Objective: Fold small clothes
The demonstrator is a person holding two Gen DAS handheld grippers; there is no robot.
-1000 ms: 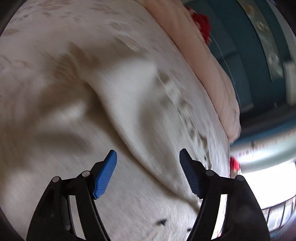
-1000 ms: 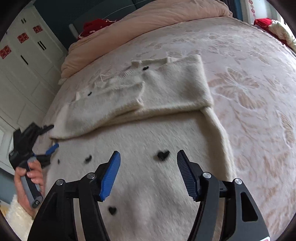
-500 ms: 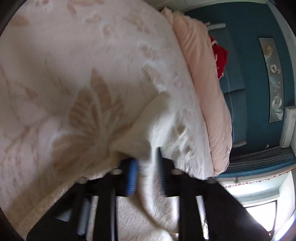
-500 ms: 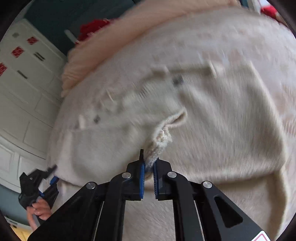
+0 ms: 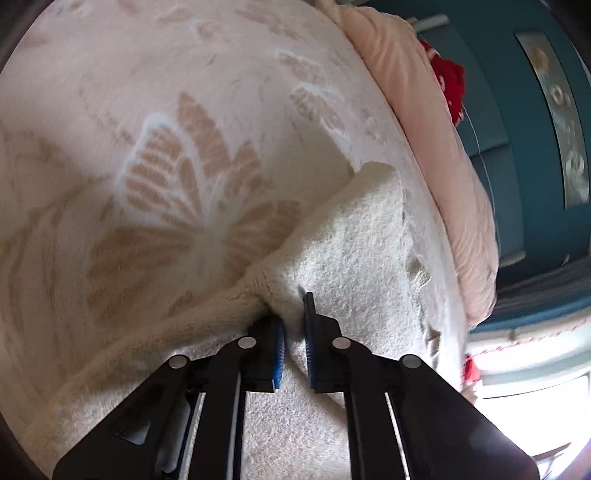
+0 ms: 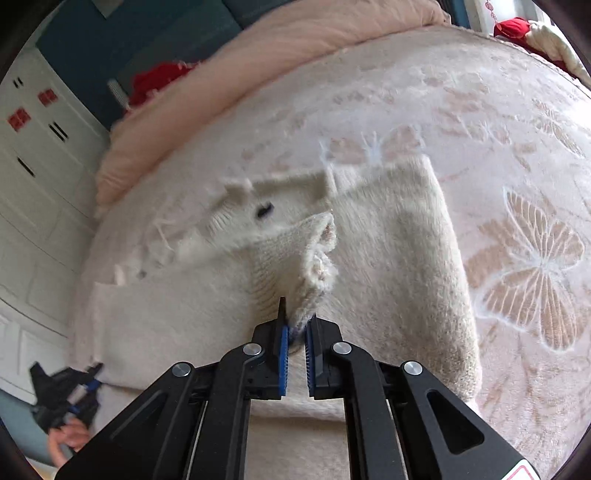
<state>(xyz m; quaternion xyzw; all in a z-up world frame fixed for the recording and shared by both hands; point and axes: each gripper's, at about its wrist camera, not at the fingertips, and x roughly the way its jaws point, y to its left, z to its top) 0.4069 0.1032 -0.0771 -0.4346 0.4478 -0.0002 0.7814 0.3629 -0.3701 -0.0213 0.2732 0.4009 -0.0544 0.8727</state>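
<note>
1. One cream fuzzy sweater [image 6: 388, 258] lies on the bed, partly folded, in the middle of the blanket; in the right wrist view one dark mark shows near its ribbed neckline.
2. Two handheld grippers are in use. The right gripper [image 6: 296, 334] is clamped on a bunched fold of the sweater, with knit cloth rising from between its blue pads.
3. The left gripper [image 5: 293, 332] is closing on the sweater's edge; cloth sits between its jaws and is pinched there. The same tool [image 6: 70, 397] appears at the lower left of the right wrist view, at the sweater's far end, held by a hand [image 6: 68, 439].
4. Surface: one pale pink blanket [image 6: 480, 110] with tan butterfly and leaf patterns covers the bed. One peach duvet [image 6: 295, 40] is rolled along the bed's far edge.
5. One red cloth item [image 6: 159, 79] lies behind the duvet; a second red item [image 6: 511, 26] sits at the bed's far right corner beside a cream bundle.
6. Room: teal wall [image 5: 524, 147] with one long framed panel, and white cabinet doors [image 6: 33, 155] bearing red stickers.
</note>
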